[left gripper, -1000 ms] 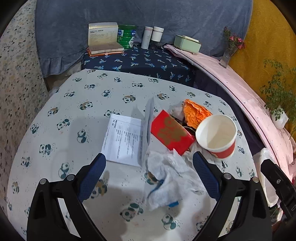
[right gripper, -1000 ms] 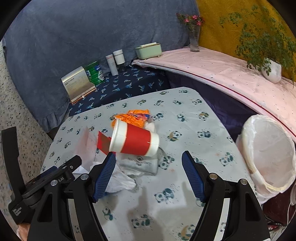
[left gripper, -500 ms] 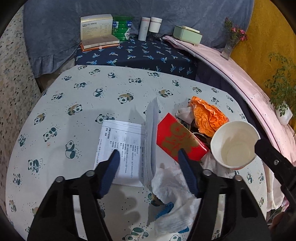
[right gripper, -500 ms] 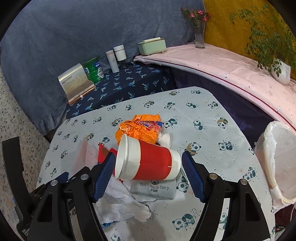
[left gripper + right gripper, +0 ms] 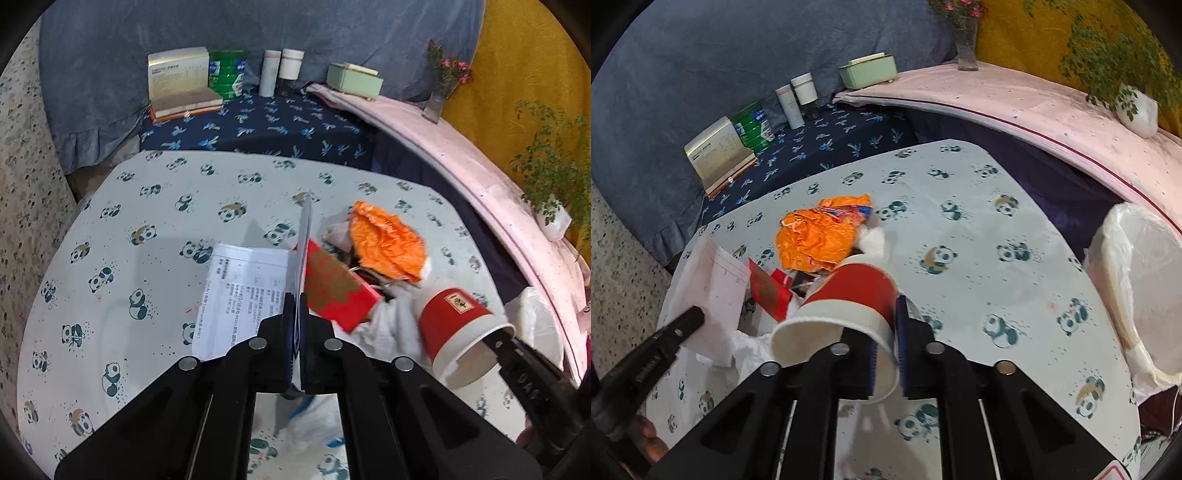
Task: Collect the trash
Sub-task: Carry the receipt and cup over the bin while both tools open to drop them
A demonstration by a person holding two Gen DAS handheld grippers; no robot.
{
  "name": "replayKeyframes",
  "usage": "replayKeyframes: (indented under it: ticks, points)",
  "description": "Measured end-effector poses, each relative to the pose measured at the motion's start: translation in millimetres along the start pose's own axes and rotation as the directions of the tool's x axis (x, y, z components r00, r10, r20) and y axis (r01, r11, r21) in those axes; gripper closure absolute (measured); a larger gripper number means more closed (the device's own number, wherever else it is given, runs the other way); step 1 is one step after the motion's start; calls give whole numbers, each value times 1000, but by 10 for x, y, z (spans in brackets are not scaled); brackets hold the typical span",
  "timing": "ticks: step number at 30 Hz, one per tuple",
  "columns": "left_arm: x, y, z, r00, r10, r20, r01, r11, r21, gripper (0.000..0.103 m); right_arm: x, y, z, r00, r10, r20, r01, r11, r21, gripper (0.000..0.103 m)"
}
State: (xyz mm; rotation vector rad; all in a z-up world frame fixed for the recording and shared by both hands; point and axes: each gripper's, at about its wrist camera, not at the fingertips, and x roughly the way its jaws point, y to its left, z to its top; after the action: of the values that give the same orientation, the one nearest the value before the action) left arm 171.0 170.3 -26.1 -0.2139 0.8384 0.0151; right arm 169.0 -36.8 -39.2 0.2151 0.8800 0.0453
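**A:** Right gripper [image 5: 886, 343]: your jaws are clamped across the rim wall of the red paper cup [image 5: 849, 295], one finger inside the mouth, one outside. Cup is tipped on its side, over the trash pile on the panda-print table [image 5: 960, 192]. Left gripper [image 5: 295, 332]: pinched tight on the upright edge of the folded printed sheet [image 5: 251, 291], whose flat half lies on the table.

**B:** Handling estimate for the cup?

**A:** Light, looks empty, thin-walled. Rim already seems to flatten a little under your grip, so squeeze no harder; the rolled lip is the stiffest place and you hold there. The sheet is limp and weightless; it will flop and may drag neighbours when you raise it.

**B:** What lies around them?

**A:** Just beside the sheet, a red envelope [image 5: 336, 291], apparently touching the fold. Beyond it a crumpled orange wrapper [image 5: 388, 240], soft and springy. White crumpled tissue [image 5: 391, 325] sits under and beside the cup; it could snag on the cup as it moves.

**B:** Route to the bin?

**A:** White-lined bin [image 5: 1141, 288] stands off the table's right edge, near your right gripper. The table between looks bare. Your two grippers are close together, so lift them apart. Potted plant [image 5: 1134, 107] on the pink ledge [image 5: 997, 96] is well clear behind.
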Motion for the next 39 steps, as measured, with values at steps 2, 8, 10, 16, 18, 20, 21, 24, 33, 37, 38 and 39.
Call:
replayKeyframes:
  ticks: [2, 8, 10, 16, 18, 20, 21, 24, 33, 37, 38, 39]
  points:
    - [-107, -94, 15, 1000, -21, 16, 20, 1000, 11, 102, -71, -76, -25, 1000, 0, 9, 0, 1000, 9, 100]
    - [-407, -500, 10, 994, -95, 50, 92, 994, 62, 102, -401, -360, -63, 997, -11, 70, 8, 999, 45, 100]
    - [-476, -650, -9, 992, -117, 53, 112, 990, 83, 102, -523, -472, -66, 996, -19, 91, 14, 998, 60, 100]
    - [-648, -1181, -115, 979, -200, 44, 192, 970, 152, 102, -864, -891, -73, 988, -61, 144, 44, 992, 120, 100]
    - [-683, -1374, -161, 973, -226, 34, 217, 960, 176, 102, -957, -1044, -81, 984, -79, 157, 57, 988, 143, 100]
    - [-698, -1557, -200, 967, -255, 20, 246, 950, 194, 102, -1047, -1217, -97, 980, -101, 169, 72, 983, 169, 100]
    - [-709, -1635, -221, 964, -265, 15, 257, 945, 202, 102, -1096, -1313, -107, 978, -114, 175, 81, 980, 184, 100]
    - [-715, -1931, -300, 954, -299, -8, 292, 926, 239, 102, -1220, -1598, -165, 971, -151, 186, 107, 967, 230, 100]
    - [-618, -2754, -532, 908, -406, -109, 419, 855, 307, 102, -1428, -2416, -338, 952, -249, 177, 171, 915, 365, 100]
    - [-537, -3080, -611, 881, -444, -163, 473, 821, 319, 102, -1484, -2711, -421, 945, -281, 169, 192, 891, 410, 100]
    - [-516, -3161, -623, 873, -454, -177, 488, 812, 320, 102, -1492, -2778, -438, 943, -289, 166, 197, 885, 422, 100]
    - [-495, -3234, -642, 866, -462, -189, 499, 804, 323, 102, -1501, -2832, -456, 942, -294, 164, 200, 880, 430, 100]
